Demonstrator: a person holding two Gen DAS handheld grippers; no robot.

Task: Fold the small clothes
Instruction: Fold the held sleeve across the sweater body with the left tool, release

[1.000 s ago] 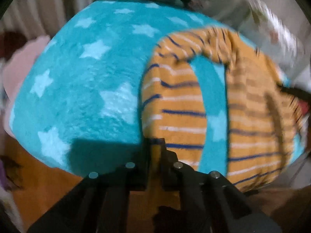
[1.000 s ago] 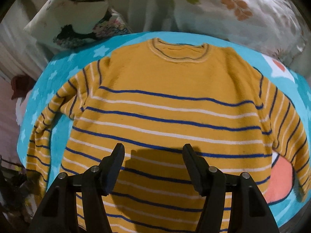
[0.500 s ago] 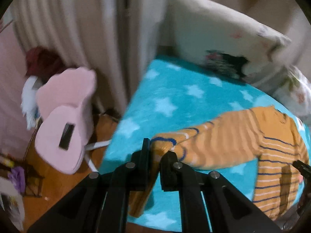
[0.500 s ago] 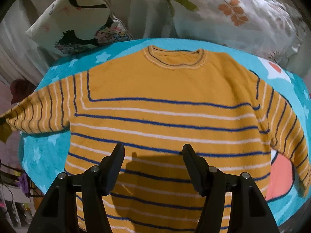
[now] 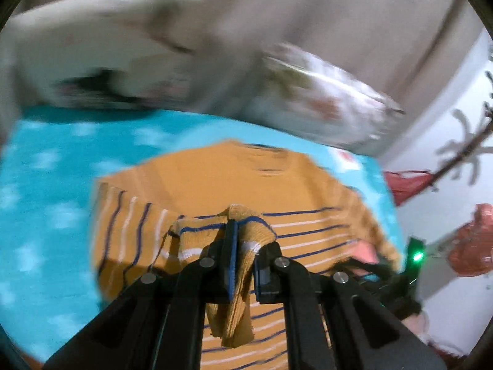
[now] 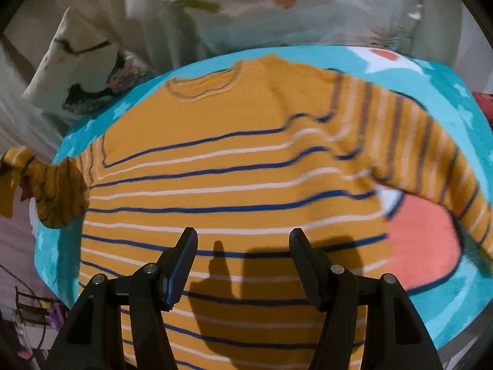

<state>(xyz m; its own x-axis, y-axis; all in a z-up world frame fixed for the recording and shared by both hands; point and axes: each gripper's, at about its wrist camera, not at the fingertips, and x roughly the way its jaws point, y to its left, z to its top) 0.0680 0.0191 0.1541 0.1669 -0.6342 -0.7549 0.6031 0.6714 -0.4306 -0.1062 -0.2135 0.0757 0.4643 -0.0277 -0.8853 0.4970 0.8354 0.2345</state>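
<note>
An orange sweater [image 6: 246,160] with blue and white stripes lies spread face up on a turquoise star blanket [image 6: 456,98]. My left gripper [image 5: 243,246] is shut on the cuff of the sweater's left sleeve [image 5: 246,225] and holds it raised over the sweater's body [image 5: 200,185]. In the right wrist view that lifted sleeve [image 6: 58,191] hangs at the far left. My right gripper [image 6: 243,246] is open and empty, hovering above the sweater's lower middle. The right sleeve [image 6: 431,154] lies out on the blanket.
Pillows [image 6: 277,3] lie along the head of the bed, one white with a dark print [image 6: 83,71]. The blanket has a coral patch [image 6: 422,240] at the right. Red items [image 5: 471,243] stand by the wall at the right.
My left gripper has swung the sleeve cuff from far out at the left side inward, over the sweater's body. My right gripper has stayed open over the sweater, shifting slightly.
</note>
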